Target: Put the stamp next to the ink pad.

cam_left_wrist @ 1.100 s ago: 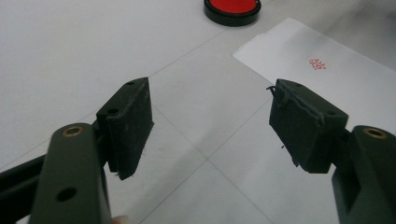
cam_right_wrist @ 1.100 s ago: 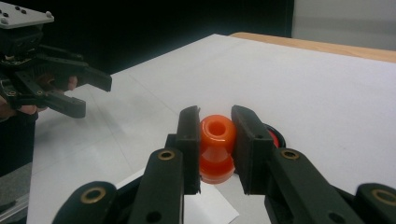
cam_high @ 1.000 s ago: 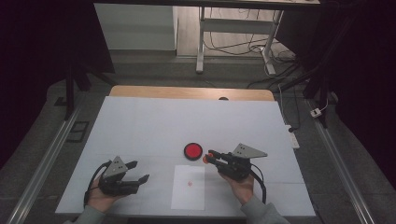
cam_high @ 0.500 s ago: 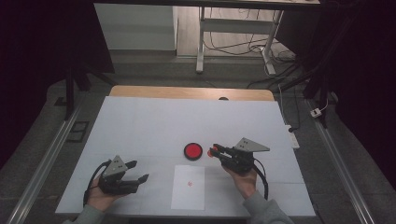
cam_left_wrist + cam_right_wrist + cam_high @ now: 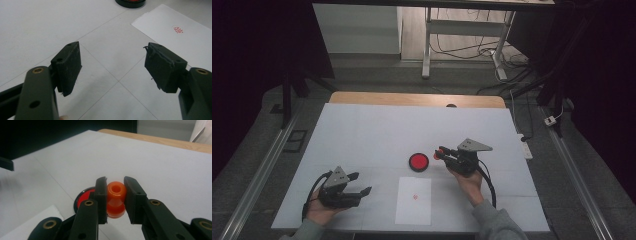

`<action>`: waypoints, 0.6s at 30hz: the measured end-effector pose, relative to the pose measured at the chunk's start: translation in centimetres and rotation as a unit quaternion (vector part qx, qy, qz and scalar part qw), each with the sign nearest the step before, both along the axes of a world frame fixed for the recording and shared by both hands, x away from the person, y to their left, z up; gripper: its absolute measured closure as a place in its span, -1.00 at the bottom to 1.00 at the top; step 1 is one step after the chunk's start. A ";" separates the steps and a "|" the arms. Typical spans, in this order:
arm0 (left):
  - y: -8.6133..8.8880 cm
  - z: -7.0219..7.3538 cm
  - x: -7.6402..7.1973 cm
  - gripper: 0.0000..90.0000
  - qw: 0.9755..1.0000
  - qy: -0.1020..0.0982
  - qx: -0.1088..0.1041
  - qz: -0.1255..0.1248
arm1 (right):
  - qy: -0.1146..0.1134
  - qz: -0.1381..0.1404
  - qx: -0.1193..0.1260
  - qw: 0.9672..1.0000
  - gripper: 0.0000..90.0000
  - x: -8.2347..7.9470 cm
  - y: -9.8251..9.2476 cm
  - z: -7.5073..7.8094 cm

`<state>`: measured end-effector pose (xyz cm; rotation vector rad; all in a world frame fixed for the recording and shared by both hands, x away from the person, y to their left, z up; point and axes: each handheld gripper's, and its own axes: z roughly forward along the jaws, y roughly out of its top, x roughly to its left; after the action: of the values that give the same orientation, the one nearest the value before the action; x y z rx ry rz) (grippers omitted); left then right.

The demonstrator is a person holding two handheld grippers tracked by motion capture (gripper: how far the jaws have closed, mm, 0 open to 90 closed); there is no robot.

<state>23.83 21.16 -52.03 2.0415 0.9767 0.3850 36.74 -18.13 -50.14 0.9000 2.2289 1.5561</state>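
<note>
In the middle of the right gripper view, two flat black pads [image 5: 101, 195] press on a small orange stamp [image 5: 115, 198] — smooth, shiny plastic, round on top with a little hole, thin at the waist and wide at the foot. The right gripper [image 5: 115, 195] is closed tight on it, one pad on each side. Just behind it, at the lower left of that view, peeks a round red ink pad [image 5: 83, 196] with a black rim.

In the high view the right gripper [image 5: 443, 152] sits right of the middle, held in a hand that comes up from the bottom edge, with a grey three-cornered plate on top. The stamp [image 5: 437, 156] shows as a red-orange dot at its tip, just beside the ink pad [image 5: 418, 162] and a little to the right of it.

In the left gripper view the left gripper [image 5: 112, 67] has its jaws spread wide with nothing between them — only the smooth white table [image 5: 50, 25] under them. Its pads [image 5: 68, 66] are blocky and dull black, a bit frayed at the edges. At the upper right lies a flat sheet of white paper [image 5: 162, 27] with a small red mark [image 5: 178, 29] printed on it.

In the high view the left gripper [image 5: 357, 185] rests at the lower left, and the paper [image 5: 413, 207] lies just below the ink pad.
</note>
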 end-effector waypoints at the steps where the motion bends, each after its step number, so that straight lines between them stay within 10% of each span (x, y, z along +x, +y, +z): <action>1: 0.0 0.0 0.0 -0.35 1.000 0.000 0.000 0.000 | -0.001 -0.001 -0.005 1.000 0.61 0.1 0.1 -0.1; 18: -0.1 0.0 0.0 -0.36 1.000 -0.001 0.002 0.002 | -0.003 -0.018 -0.088 0.996 0.61 1.8 1.9 -2.9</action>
<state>23.86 21.10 -52.00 2.0429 0.9786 0.3910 38.52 -16.24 -53.03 0.8767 2.2889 1.3199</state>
